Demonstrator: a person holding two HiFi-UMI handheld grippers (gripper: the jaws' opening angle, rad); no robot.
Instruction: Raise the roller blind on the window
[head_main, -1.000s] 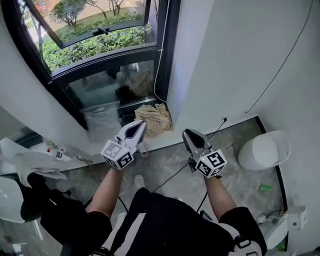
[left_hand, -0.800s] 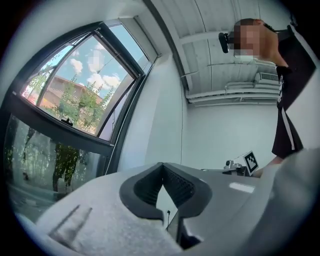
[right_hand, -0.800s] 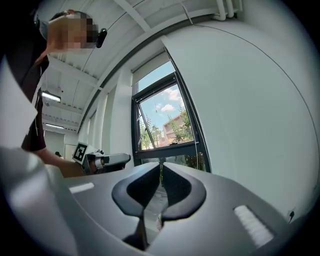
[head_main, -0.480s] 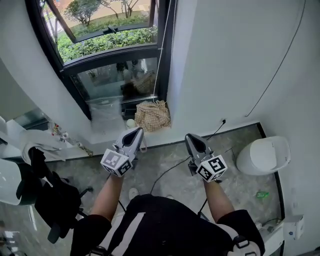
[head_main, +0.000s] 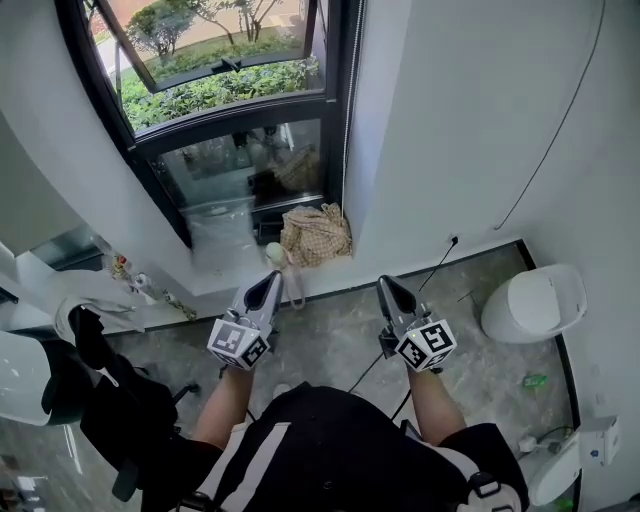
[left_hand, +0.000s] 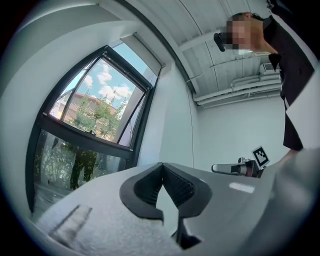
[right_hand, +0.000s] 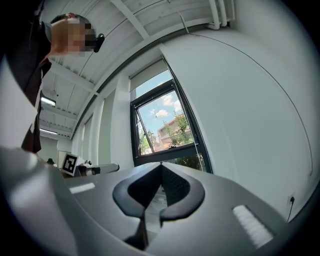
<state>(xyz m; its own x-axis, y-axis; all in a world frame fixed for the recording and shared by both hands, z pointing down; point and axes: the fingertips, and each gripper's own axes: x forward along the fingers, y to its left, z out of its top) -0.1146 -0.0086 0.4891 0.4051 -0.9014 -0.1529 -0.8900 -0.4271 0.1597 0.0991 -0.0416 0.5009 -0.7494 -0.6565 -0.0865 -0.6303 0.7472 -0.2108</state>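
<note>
Your left gripper (head_main: 272, 280) and right gripper (head_main: 384, 284) face the far window (head_main: 225, 95), touching nothing. Left jaws are together; right jaws have just closed on nothing. The roller blind (right_hand: 148, 71) sits at the window top.

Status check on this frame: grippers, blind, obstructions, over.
Left gripper shut, empty; right gripper just closed, nothing between its jaws. Roller blind high at top of window, both grippers clear of it. Checked bag below; nothing blocking.

Black window frame (head_main: 230, 118), white wall (head_main: 470, 120), beige checked cloth (head_main: 316, 235), grey floor (head_main: 330, 340)
</note>
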